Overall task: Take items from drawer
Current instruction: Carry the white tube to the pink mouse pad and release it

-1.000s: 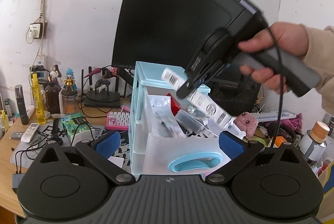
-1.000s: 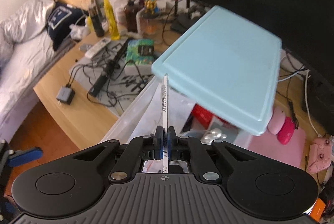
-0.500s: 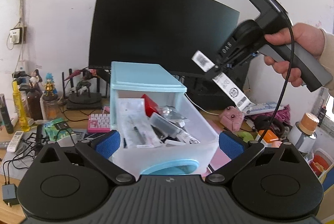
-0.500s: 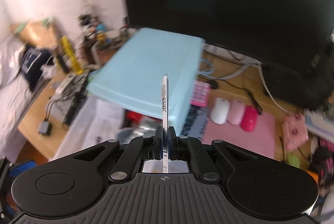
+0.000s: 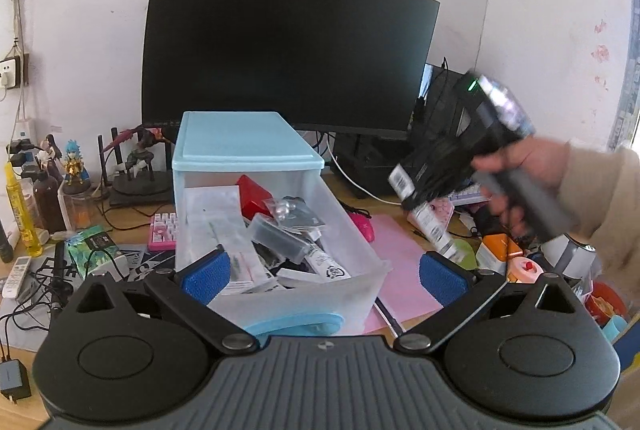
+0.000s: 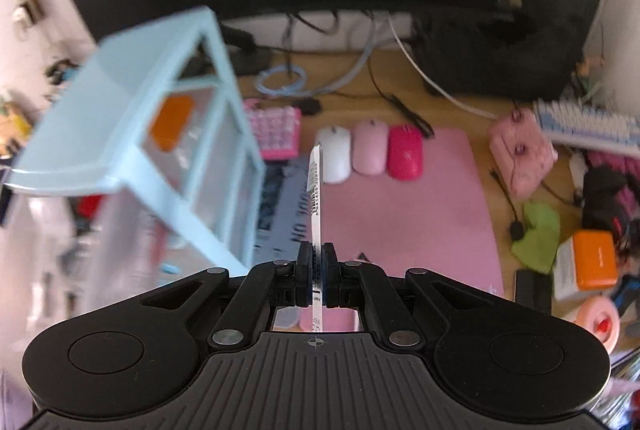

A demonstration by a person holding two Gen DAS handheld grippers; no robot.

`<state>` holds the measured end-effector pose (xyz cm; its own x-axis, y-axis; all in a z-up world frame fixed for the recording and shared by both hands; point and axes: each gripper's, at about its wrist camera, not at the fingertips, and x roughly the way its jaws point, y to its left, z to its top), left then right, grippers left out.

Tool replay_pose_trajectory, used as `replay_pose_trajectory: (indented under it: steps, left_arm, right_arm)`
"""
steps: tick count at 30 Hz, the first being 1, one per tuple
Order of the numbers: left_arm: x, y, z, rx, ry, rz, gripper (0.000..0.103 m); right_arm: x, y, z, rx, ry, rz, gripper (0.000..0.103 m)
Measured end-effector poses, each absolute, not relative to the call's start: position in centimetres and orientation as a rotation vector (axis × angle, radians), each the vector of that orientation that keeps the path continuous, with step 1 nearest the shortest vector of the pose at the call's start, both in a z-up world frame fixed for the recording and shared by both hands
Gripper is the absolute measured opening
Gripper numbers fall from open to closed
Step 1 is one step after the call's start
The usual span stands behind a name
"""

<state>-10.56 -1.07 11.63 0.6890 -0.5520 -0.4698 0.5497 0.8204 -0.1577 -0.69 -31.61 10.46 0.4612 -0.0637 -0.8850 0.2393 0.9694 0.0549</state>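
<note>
Desk: crowded around the drawer unit [image 5: 244, 149], with a pink mat [image 6: 408, 213] to its right.
Drawer [image 5: 280, 242]: pulled out, full of small items.
Right gripper [image 6: 316, 266]: jaws pinched on a thin labelled packet [image 6: 316, 189], carried over the mat.
Left gripper [image 5: 324, 270]: jaws wide apart, nothing held, at the drawer front.
Risk: the packet is gripped by one narrow edge; slipping out is judged possible.

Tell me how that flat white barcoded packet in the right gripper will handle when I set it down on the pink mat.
The flat white barcoded packet looks thin and light, so it will probably lie flat on the pink mat, not roll. Pinched edge-on in the right gripper, it stands straight, suggesting some stiffness. It may cling to a pad on release.
</note>
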Motion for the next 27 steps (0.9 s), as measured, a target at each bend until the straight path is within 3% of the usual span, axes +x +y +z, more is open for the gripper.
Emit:
replay_pose_trajectory:
  steps: [12, 27]
  left_arm:
    - [-11.2, -2.3, 11.6, 0.036, 0.563, -0.588, 0.103]
    - [-11.0, -2.9, 11.7, 0.048, 0.58, -0.577, 0.103]
  right_arm:
    - [2.3, -33.0, -3.1, 0.172, 1.197, -0.29, 0.004]
    - [3.2, -34.0, -10.7, 0.151, 1.289, -0.372, 0.005]
